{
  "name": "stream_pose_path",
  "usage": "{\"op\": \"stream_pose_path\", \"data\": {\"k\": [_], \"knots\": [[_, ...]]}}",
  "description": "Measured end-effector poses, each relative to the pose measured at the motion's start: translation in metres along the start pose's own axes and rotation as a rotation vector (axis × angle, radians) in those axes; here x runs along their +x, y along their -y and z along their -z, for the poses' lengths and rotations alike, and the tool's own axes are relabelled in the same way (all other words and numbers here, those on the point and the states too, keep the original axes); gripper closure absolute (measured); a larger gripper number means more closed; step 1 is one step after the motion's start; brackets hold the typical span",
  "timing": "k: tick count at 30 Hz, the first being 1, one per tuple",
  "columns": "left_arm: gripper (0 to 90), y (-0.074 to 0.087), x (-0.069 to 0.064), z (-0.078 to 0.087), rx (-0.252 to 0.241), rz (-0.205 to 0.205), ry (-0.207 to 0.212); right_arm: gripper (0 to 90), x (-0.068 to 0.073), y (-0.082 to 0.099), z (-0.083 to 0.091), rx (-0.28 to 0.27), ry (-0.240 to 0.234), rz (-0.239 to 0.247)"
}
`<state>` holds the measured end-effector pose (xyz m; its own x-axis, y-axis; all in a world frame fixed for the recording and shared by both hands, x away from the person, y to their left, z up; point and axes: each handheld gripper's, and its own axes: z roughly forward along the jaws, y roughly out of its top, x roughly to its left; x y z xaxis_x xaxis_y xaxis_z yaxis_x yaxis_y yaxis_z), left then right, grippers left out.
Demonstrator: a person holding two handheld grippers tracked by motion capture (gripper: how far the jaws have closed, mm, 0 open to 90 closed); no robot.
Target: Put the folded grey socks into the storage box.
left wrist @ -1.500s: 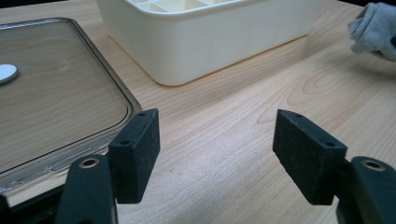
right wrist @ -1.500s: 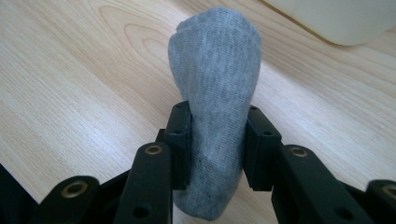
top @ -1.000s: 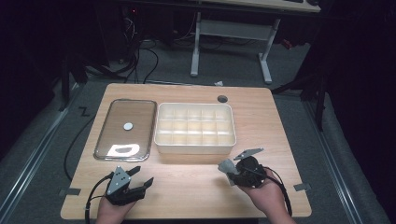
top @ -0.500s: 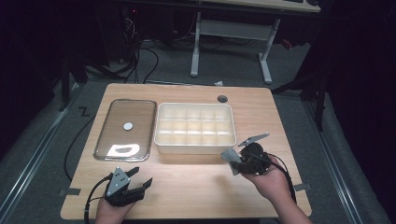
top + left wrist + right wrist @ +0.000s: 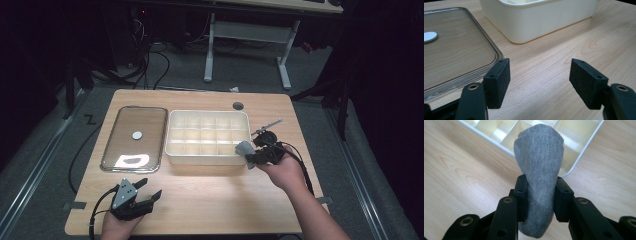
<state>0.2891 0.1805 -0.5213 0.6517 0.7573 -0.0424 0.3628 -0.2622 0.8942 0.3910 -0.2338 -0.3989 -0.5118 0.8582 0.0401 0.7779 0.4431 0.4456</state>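
Note:
A rolled grey sock [image 5: 539, 167] is pinched between the jaws of my right gripper [image 5: 541, 198], which is shut on it. In the high view this gripper [image 5: 248, 154] hovers at the front right corner of the cream compartment box [image 5: 172, 150], with the grey sock [image 5: 244, 148] at its tip. The box's dividers [image 5: 506, 132] lie just beyond the sock in the right gripper view. My left gripper [image 5: 150, 191] rests near the table's front left edge, open, nothing between its pads [image 5: 498, 81]. The box wall [image 5: 539, 20] stands ahead of it.
A clear lid [image 5: 134, 137] with a white round sticker lies flat left of the box; its corner [image 5: 469, 50] is close to my left gripper. A round cable hole [image 5: 238, 106] sits behind the box. Bare wood [image 5: 210, 195] spreads in front of the box.
My right gripper has carried the grey sock up and away from the front edge, toward the box's front right corner. The left gripper has stayed put.

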Motion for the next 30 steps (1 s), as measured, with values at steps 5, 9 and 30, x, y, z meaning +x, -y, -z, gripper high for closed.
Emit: {"op": "stream_pose_path", "data": {"k": [5,9,30], "knots": [[34.7,0.000,0.000,0.000,-0.002,-0.003,-0.003,69.4,-0.008,-0.019,-0.006,0.030,0.027,-0.009],[35.2,0.002,0.000,0.000,0.004,-0.006,-0.008,69.4,-0.015,-0.031,-0.013,0.053,0.024,-0.019],[37.0,0.001,-0.001,0.002,-0.010,-0.017,0.002,70.2,-0.014,-0.066,-0.056,0.282,0.092,0.016]]}}
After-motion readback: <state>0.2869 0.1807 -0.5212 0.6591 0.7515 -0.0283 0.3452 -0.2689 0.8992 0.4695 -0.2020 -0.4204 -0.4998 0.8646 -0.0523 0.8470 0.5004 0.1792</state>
